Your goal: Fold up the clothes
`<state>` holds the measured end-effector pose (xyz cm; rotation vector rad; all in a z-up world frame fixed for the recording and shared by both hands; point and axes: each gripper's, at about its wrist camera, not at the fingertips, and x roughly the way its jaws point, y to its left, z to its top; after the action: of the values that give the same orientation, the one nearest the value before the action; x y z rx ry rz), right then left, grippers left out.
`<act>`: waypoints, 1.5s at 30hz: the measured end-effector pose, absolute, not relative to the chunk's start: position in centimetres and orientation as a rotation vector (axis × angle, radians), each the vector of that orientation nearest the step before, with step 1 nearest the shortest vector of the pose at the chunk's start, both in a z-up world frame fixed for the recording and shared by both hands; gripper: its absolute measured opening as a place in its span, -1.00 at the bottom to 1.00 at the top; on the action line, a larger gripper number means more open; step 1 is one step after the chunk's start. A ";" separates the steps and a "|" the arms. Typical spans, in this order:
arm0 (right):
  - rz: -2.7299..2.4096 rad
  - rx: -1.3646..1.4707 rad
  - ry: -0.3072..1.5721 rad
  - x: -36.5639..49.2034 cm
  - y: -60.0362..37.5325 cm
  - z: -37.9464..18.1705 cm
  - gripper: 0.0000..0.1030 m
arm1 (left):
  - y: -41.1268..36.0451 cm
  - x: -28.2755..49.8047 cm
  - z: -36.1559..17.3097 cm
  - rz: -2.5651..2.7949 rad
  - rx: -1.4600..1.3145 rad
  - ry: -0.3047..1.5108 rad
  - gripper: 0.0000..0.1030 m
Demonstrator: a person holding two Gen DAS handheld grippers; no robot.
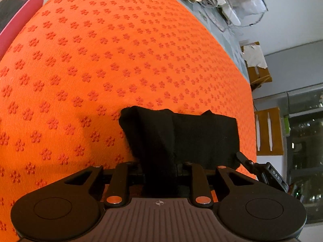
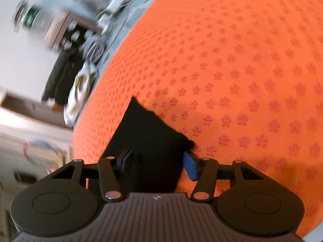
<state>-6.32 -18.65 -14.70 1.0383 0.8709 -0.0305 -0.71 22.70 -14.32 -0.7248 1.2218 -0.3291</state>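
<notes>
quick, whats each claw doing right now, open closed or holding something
Left claw: closed on the black garment, above the orange mat.
Right claw: closed on the black garment; blue pads press its sides.

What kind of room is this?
Probably a cluttered home or workroom: an orange mat covers a table, a pink box sits at one corner, and cables and boxes crowd the edge.
</notes>
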 end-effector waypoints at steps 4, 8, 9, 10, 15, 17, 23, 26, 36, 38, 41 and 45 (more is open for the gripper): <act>-0.063 1.129 0.853 -6.6 -19.1 -15.6 -0.66 | 22.2 -1.3 -13.3 -0.317 -0.694 1.166 -0.57; -0.031 1.077 0.816 -6.5 -18.9 -13.5 -0.70 | 20.4 -1.4 -10.4 -0.311 -0.590 1.113 -0.58; -0.019 1.059 0.809 -6.4 -19.0 -12.8 -0.70 | 20.0 -1.2 -9.8 -0.305 -0.581 1.110 -0.58; -0.005 1.045 0.798 -6.2 -19.1 -12.2 -0.70 | 19.5 -1.0 -9.1 -0.301 -0.573 1.102 -0.58; 0.042 1.010 0.757 -4.7 -21.6 -9.3 -0.71 | 15.6 1.5 -6.0 -0.300 -0.537 1.069 -0.59; 0.064 0.997 0.751 -3.3 -23.6 -8.3 -0.71 | 13.4 3.0 -5.0 -0.307 -0.526 1.065 -0.59; 0.133 0.969 0.728 3.4 -32.6 -6.0 -0.70 | 5.1 8.7 -2.7 -0.294 -0.540 1.023 -0.59; 0.166 0.939 0.711 7.2 -37.2 -4.8 -0.70 | 1.0 12.7 -2.0 -0.281 -0.535 1.003 -0.58; 0.215 0.902 0.643 22.0 -48.3 -2.8 -0.70 | -10.3 27.2 -0.4 -0.274 -0.492 0.962 -0.58; 0.212 0.910 0.625 24.9 -49.5 -3.2 -0.70 | -11.8 30.7 -0.5 -0.287 -0.468 0.956 -0.58; 0.204 0.926 0.605 29.5 -51.1 -4.2 -0.70 | -13.2 35.7 -1.0 -0.294 -0.453 0.950 -0.58; 0.190 0.945 0.585 35.6 -52.6 -6.0 -0.70 | -14.7 42.5 -2.2 -0.289 -0.446 0.948 -0.58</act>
<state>35.60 -52.63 -6.02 0.9446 0.5852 0.1903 42.55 -14.71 -2.18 -0.4461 0.9482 -0.2892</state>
